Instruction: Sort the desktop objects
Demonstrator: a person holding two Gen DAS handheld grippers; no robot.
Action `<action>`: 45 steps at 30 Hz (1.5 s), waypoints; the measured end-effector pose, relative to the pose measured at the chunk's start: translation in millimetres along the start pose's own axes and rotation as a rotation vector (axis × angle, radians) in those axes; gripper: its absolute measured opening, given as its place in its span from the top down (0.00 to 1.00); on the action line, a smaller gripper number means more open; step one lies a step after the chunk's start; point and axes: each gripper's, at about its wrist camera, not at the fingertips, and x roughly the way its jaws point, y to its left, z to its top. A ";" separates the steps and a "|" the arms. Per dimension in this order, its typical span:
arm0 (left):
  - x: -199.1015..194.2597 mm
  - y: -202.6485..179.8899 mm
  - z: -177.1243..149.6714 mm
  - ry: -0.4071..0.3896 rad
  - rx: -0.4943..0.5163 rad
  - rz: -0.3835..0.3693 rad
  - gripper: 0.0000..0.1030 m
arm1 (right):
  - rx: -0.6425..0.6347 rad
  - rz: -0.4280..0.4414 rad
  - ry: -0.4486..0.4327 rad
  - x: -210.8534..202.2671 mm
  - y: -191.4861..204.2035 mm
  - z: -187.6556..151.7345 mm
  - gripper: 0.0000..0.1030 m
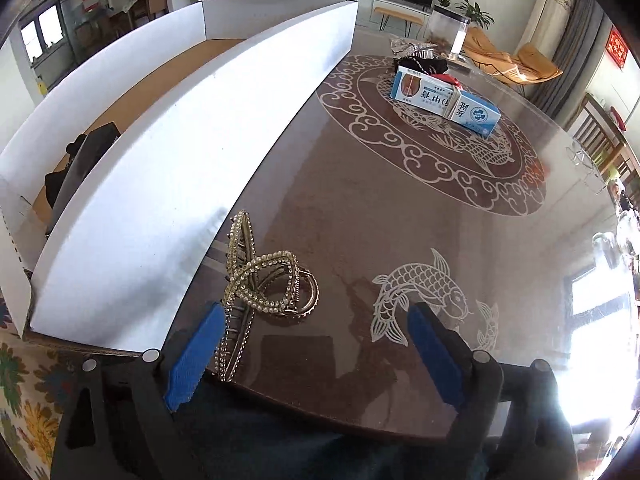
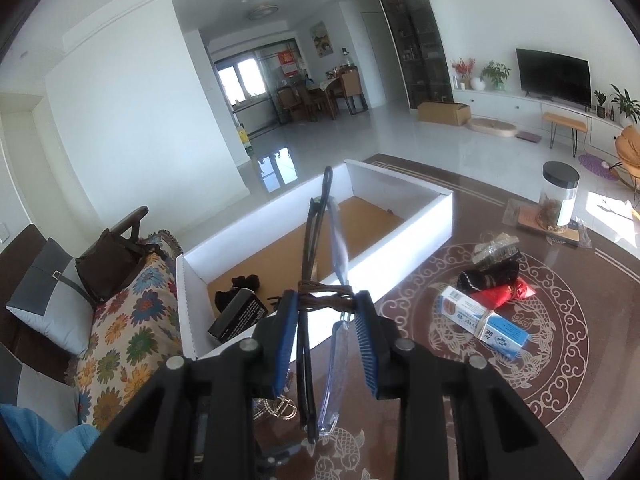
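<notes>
Right gripper: 2 blue-padded jaws clamped on a bundle of glasses bound with brown cord; 1 black frame and 1 clear frame stand between the pads, upper ends above the white box, lower ends hanging over the table

Left gripper: jaws wide apart, holding nothing, low at the table's near edge; a gold rhinestone hair claw lies on the table between the pads, close to the left pad, whether touching cannot be told, and just beside the box's outer wall

White box: long, open-topped, brown floor, standing on the table's left side; inside at the near end, 1 black carton tilted against the wall and 1 black soft item behind it

Table: dark brown, glossy, white fish and cloud pattern; near the centre, 1 blue-and-white carton lying flat, with a black item and a red packet just behind it; further off, 1 crinkled clear wrapper and 1 clear jar with black lid

Beside the table: sofa with floral cover, 1 dark brown bag on it
</notes>
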 end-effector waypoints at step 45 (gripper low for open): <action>-28.0 164.4 136.1 -0.075 -0.119 -0.001 0.46 | -0.004 0.062 0.157 248.4 33.6 61.6 0.67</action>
